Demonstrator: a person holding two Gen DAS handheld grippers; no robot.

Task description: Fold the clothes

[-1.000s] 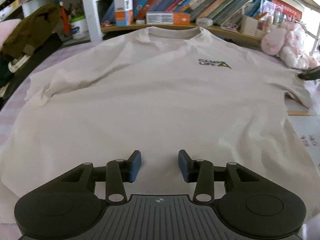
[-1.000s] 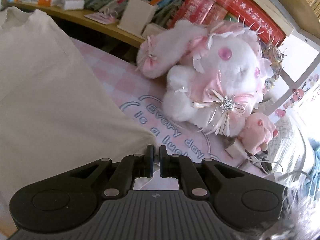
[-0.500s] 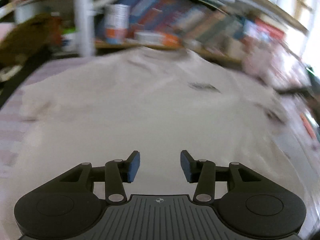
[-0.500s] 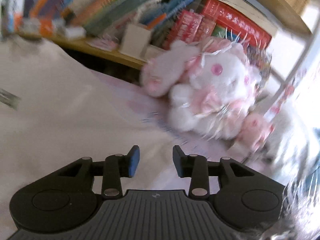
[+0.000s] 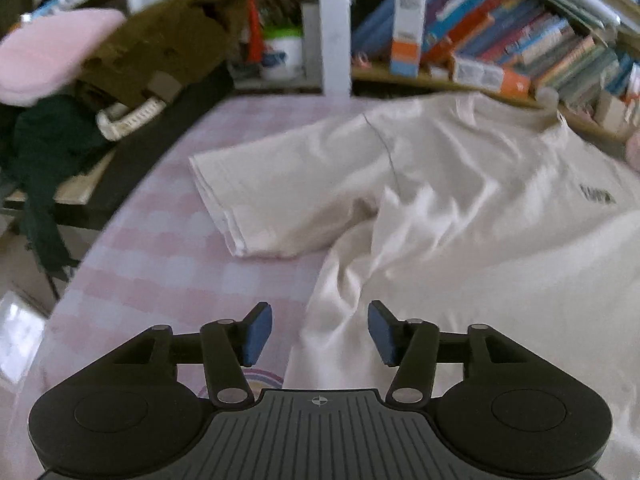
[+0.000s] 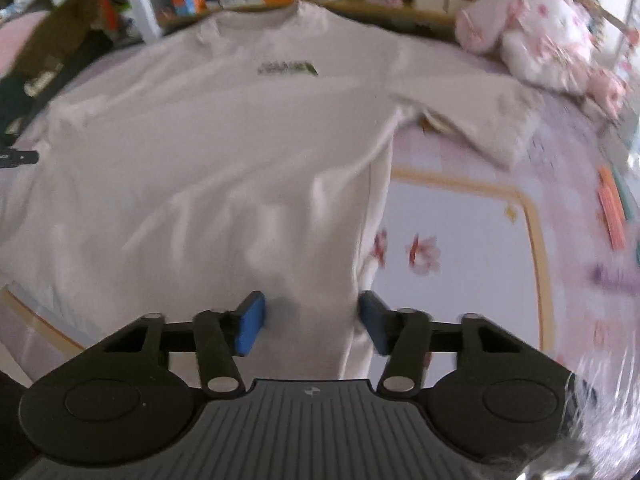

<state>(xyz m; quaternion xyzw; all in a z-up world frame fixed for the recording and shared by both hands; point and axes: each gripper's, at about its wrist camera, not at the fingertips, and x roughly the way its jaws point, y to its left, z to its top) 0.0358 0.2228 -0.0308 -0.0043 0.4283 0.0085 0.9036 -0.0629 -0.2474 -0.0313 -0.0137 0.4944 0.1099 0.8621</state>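
A cream T-shirt (image 5: pixel 460 208) with a small dark chest logo lies flat, front up, on a pink checked cover. In the left wrist view its left sleeve (image 5: pixel 288 196) spreads out on the cover. My left gripper (image 5: pixel 319 332) hovers over the shirt's lower left side edge, jaws apart and closing, with no cloth pressed between the blue pads. In the right wrist view the same T-shirt (image 6: pixel 208 152) fills the middle. My right gripper (image 6: pixel 310 326) hangs over its lower right side edge, jaws apart and closing, pads not gripping cloth.
A bookshelf (image 5: pixel 500 44) with books and boxes runs along the far side. A pink and white plush rabbit (image 6: pixel 536 36) sits at the far right. Dark and brown clothes (image 5: pixel 152 56) are piled at the far left. A flowered mat (image 6: pixel 460 248) lies right of the shirt.
My left gripper slid left from the shirt's middle to its left edge. My right gripper let go of the right sleeve, opened, and swung back to the shirt's lower right edge.
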